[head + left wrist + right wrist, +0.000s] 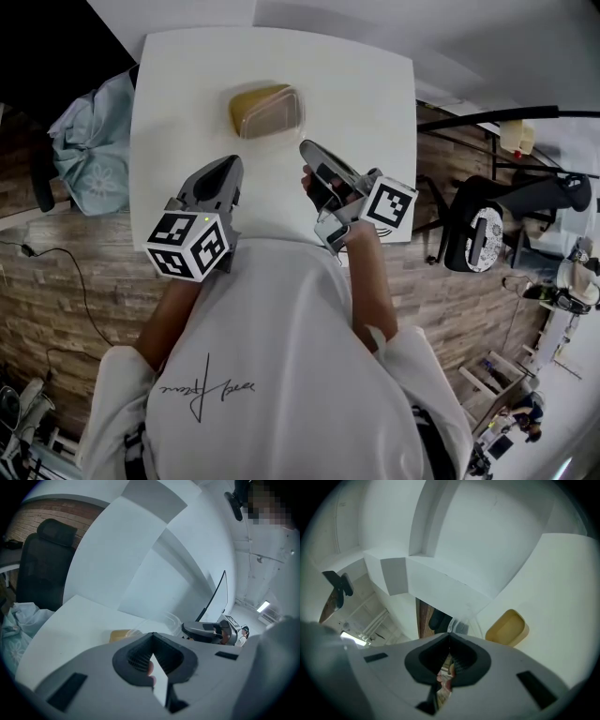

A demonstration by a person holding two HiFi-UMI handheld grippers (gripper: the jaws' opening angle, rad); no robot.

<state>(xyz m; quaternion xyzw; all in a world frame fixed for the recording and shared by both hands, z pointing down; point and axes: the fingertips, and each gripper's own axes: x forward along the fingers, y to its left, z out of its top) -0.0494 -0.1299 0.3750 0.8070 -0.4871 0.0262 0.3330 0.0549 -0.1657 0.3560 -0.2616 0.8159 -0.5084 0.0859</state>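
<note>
Cloth (89,141) lies bunched off the table's (178,84) left edge. My left gripper (229,165) hangs over the table's near left, jaws pressed together on nothing. Ahead, between both grippers, I see the tan tub (265,111), near but untouched. My right gripper (307,147) tilts leftward, jaws together too, empty.

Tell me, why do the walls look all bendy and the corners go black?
Left gripper view and right gripper view: the wide lens curves the straight walls and leaves dark corners. Head view: the table edges bow a little too, the yellow box looks slightly fuzzy, and bright light washes the tabletop almost plain white.
</note>
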